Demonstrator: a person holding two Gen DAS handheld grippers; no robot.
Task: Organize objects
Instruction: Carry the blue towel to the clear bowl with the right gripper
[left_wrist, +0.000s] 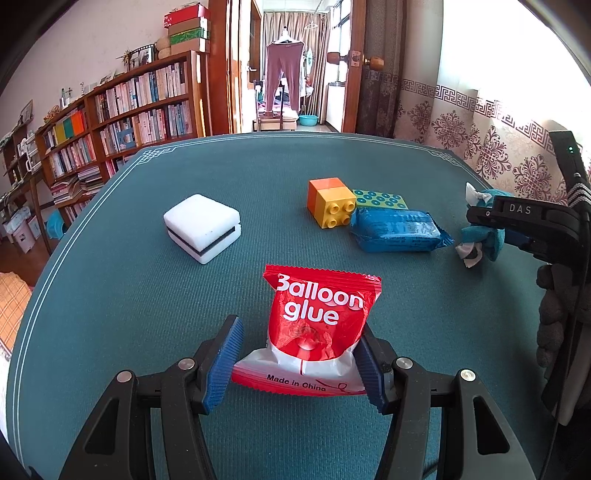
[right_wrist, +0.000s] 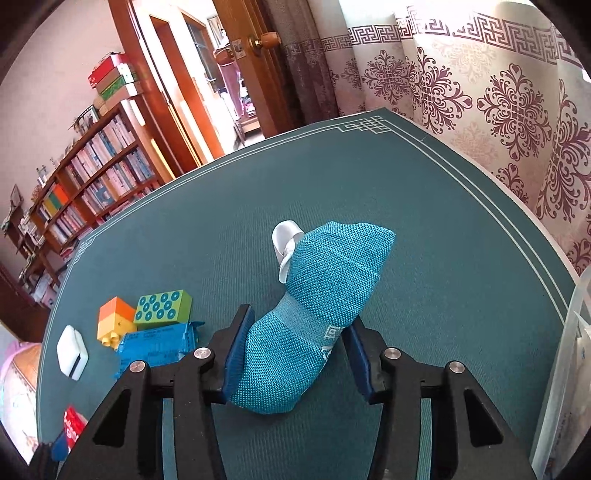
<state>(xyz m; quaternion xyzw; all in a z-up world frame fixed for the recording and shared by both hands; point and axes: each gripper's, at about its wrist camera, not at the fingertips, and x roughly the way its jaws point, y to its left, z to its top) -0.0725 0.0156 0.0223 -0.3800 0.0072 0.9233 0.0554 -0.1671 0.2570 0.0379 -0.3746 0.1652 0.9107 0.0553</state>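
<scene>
A red and white "Balloon glue" packet (left_wrist: 319, 325) stands tilted between the blue pads of my left gripper (left_wrist: 297, 365), which is shut on its lower end. In the right wrist view a teal knitted sock (right_wrist: 325, 280) with a white tag lies between the pads of my right gripper (right_wrist: 295, 354), and both pads press on its narrow middle. The left wrist view shows that same right gripper (left_wrist: 476, 225) at the right edge, with the bunched sock (left_wrist: 487, 236) pinched in it just above the green table mat (left_wrist: 147, 295).
Ahead on the mat lie a white sponge block (left_wrist: 202, 228), an orange-yellow toy brick (left_wrist: 332, 201), a green block with blue rings (left_wrist: 380, 199) and a blue wrapped packet (left_wrist: 397, 229). A translucent white container (right_wrist: 576, 350) stands at the right. Curtains hang behind the table.
</scene>
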